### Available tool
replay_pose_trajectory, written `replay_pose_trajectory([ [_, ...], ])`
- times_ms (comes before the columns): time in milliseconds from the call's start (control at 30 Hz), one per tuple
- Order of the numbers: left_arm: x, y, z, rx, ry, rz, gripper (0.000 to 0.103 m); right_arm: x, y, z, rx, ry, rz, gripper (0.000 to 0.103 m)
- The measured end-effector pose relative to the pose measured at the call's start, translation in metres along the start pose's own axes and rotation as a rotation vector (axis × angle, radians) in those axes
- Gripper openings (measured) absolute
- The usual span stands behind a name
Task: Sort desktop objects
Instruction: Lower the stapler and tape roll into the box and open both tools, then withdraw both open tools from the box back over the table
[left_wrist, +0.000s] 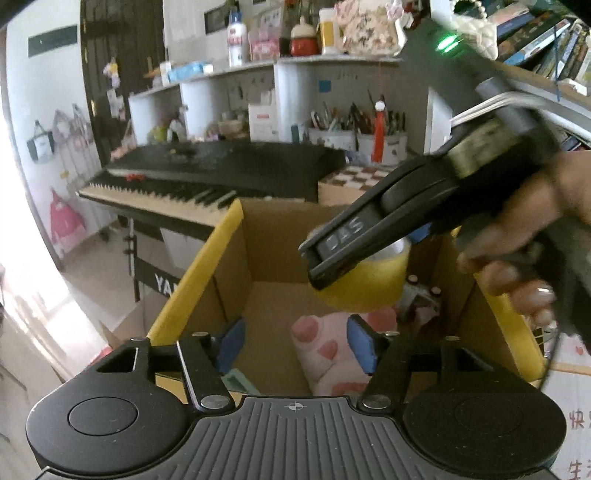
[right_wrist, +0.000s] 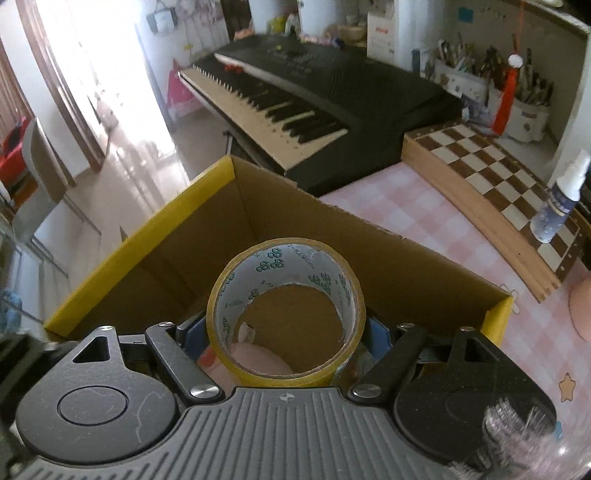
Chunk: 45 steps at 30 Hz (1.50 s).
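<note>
Pink-checked worktop (right_wrist: 424, 221) carries an open cardboard box (right_wrist: 155, 240), keyboard and chessboard behind. Right tongs (right_wrist: 286, 332) grip the yellow tape roll (right_wrist: 286, 314) across its width, hanging over the box. Left tongs (left_wrist: 295, 343) stand wide, empty, above a pink paw plush (left_wrist: 325, 354) already inside. Step looks like drop-off; next move calls for opening the right tongs.

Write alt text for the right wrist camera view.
The right tongs grip a roll of yellow tape above an open cardboard box. Beyond the box are a keyboard and a chessboard on a pink checked tablecloth.
</note>
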<state>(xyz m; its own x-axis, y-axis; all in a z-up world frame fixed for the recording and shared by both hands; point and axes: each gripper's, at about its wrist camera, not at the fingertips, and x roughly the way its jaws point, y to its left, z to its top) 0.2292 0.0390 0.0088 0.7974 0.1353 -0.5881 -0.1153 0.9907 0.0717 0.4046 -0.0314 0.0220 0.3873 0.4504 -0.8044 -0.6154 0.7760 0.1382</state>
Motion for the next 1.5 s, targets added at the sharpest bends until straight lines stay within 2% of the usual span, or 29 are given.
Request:
replay_pose_trajectory([
  [200,-0.017,-0.004,0.0,0.03,-0.061,0.033,0.079,0.017,0.003,0.005,-0.038,0.065,-0.005,0.08],
  [300,-0.022,-0.004,0.0,0.029,-0.075,0.039,0.079,0.025,0.005,0.003,-0.035,0.088,-0.008,0.081],
  [500,-0.028,0.003,-0.002,0.006,-0.079,0.058,0.08,0.021,0.004,-0.001,0.007,0.074,-0.001,0.082],
  [700,-0.031,0.011,-0.005,-0.02,-0.067,0.07,0.081,-0.008,0.008,-0.006,-0.004,-0.033,-0.023,0.085],
  [767,-0.034,0.014,-0.006,-0.027,-0.075,0.076,0.083,-0.021,0.01,-0.009,-0.005,-0.073,-0.032,0.085],
  [833,-0.039,0.018,-0.006,-0.043,-0.09,0.079,0.088,-0.036,0.012,-0.013,-0.003,-0.118,-0.042,0.085],
  [1033,-0.052,0.026,-0.009,-0.083,-0.125,0.068,0.089,-0.085,0.021,-0.029,0.003,-0.266,-0.093,0.085],
  [1167,-0.06,0.029,-0.015,-0.098,-0.137,0.051,0.089,-0.114,0.027,-0.047,0.028,-0.344,-0.135,0.085],
  [1500,-0.08,0.033,-0.032,-0.1,-0.148,-0.004,0.089,-0.16,0.044,-0.112,0.133,-0.456,-0.266,0.083],
])
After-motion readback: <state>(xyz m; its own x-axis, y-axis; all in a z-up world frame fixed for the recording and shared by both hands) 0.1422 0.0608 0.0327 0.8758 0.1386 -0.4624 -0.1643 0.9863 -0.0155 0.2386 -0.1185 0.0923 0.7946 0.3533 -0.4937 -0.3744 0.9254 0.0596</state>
